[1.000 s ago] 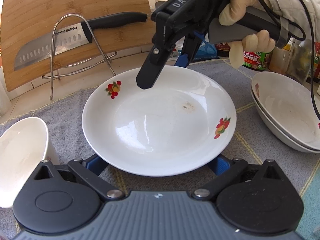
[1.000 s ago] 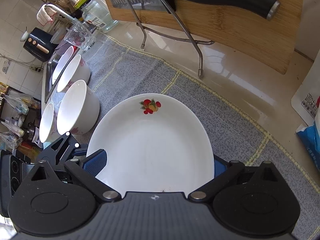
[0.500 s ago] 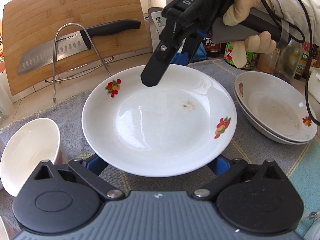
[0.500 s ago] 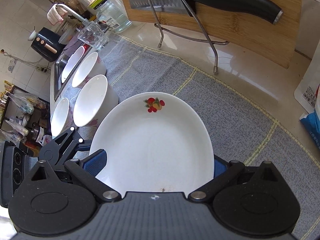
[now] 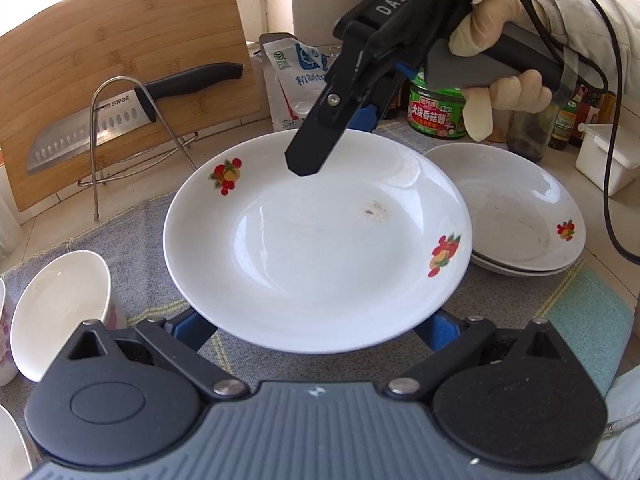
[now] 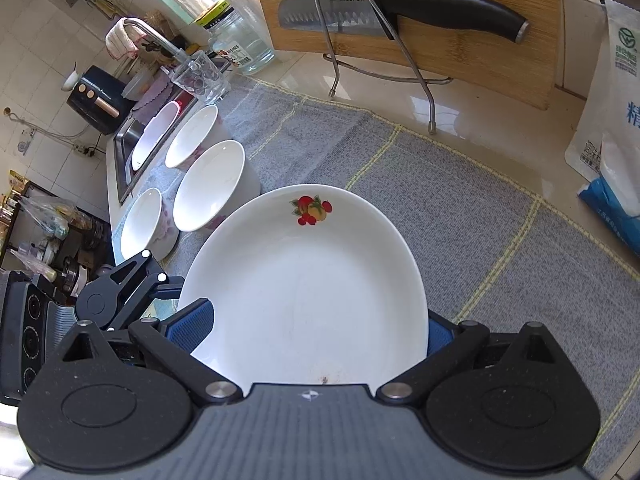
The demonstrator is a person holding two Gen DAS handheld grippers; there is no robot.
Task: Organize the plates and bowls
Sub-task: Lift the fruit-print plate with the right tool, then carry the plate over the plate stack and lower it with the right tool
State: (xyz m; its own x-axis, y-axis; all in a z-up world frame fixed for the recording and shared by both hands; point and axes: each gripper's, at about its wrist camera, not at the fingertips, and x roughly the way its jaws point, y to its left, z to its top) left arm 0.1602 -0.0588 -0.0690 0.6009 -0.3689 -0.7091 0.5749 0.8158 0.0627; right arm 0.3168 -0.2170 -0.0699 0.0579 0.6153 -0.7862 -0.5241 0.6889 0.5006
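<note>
The grey dish mat (image 6: 460, 208) covers the counter, and above it a white plate (image 5: 316, 248) with fruit decals is held between two hand-held grippers. The right gripper (image 5: 320, 152), steered by a gloved hand (image 5: 500, 80) from the far side, angles steeply down onto the plate's far rim; one black finger lies over the rim and a blue pad shows behind it, so it appears clamped on the plate. The left gripper (image 5: 316, 332) meets the plate's near edge, its blue pads showing at both sides beneath the rim; whether it pinches the plate cannot be told. The left wrist view alone shows a stack of similar plates (image 5: 524, 216) just right of the held plate, partly overlapped by it, with a green-lidded jar (image 5: 438, 112) and bottles behind. The right wrist view alone shows four white bowls (image 6: 192, 184) clustered on the mat beside a sink edge, a tap (image 6: 152, 36) and a glass tumbler (image 6: 200, 76). Both views show the bamboo cutting board (image 5: 120, 80) upright at the back and a black-handled knife (image 6: 400, 10) resting in a wire rack (image 5: 120, 136).
</note>
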